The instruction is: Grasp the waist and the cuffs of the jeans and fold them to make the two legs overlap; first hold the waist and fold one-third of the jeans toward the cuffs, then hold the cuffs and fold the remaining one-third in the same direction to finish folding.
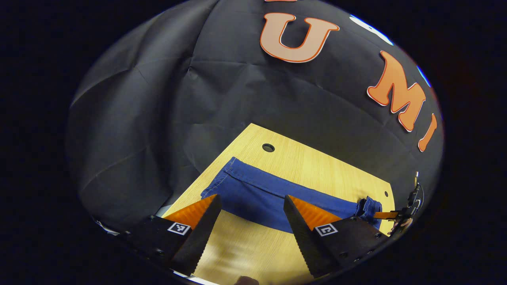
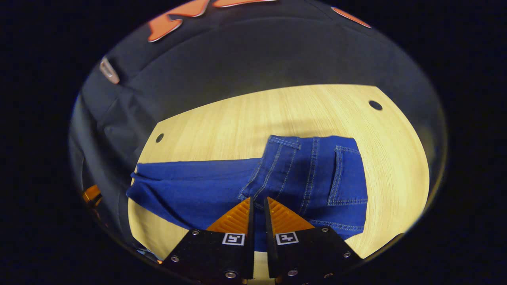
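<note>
Jeans (image 2: 253, 182) flat on the worktop (image 2: 245, 118), legs already stacked into one strip, waist end doubled over toward the cuffs so the back pocket (image 2: 348, 174) faces up. Looks like the first third is done, probably why the cuff end lies stretched out straight, ready for the last fold.

Right hand-held gripper (image 2: 258, 202) low over the near edge of the folded waist, tips nearly together with just a slit between; can't tell if any denim is pinched. Left hand-held gripper (image 1: 251, 198) spread wide, nothing in it, tilted down at the leg strip near the cuffs (image 1: 227, 170), seemingly lining up for that grab.
</note>
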Demonstrator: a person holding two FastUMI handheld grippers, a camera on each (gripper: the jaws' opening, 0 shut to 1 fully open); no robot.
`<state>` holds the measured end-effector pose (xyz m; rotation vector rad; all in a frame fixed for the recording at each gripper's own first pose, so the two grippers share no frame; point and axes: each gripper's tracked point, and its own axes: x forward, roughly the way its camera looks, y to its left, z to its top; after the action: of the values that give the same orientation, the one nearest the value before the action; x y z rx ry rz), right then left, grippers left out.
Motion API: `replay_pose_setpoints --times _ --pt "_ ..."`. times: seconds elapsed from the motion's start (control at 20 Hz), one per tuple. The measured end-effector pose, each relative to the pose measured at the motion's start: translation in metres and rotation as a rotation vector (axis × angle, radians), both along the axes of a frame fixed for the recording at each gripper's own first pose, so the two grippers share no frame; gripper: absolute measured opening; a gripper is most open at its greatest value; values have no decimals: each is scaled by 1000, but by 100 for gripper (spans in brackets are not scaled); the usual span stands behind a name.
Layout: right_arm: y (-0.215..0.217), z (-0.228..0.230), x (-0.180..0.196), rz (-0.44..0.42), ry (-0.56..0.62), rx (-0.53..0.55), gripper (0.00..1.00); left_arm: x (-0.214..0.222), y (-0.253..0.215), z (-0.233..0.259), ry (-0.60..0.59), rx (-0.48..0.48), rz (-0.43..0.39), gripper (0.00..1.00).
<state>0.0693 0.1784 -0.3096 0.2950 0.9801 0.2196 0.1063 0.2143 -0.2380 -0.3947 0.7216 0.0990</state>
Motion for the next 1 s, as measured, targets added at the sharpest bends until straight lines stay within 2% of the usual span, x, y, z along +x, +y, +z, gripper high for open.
replay_pose_setpoints --times 0.15,0.25,0.3,0.35,0.45,0.55,0.65,0.75,0.8,0.9,1.0 --pt "2 7 6 16 -53 26 15 -2 2 1 0 0 4 98" --pt "-22 12 11 -22 -101 -33 14 -3 3 1 -1 -1 14 98" --pt "-22 -21 31 -20 -103 -14 1 -4 3 1 2 -1 18 98" --pt "-25 -19 29 27 -83 43 1 -4 2 1 2 -8 18 98" --pt "-45 -32 50 -19 -114 -21 1 -4 4 0 5 -10 18 98" --pt "-42 -40 33 -34 -33 -67 1 -5 4 0 7 -3 16 98" --pt "-46 -51 25 -43 -9 -111 1 -7 4 -1 13 3 9 98" --pt "-28 -43 21 -10 -16 -55 1 -5 3 -1 14 2 9 98" --pt "-21 -36 16 52 -28 -28 1 -6 3 -1 16 -3 8 98" --pt "-25 -31 17 48 -76 -45 1 -7 3 -1 17 -5 6 98" --pt "-21 -25 17 31 -82 0 1 -7 2 -1 15 -4 2 98"
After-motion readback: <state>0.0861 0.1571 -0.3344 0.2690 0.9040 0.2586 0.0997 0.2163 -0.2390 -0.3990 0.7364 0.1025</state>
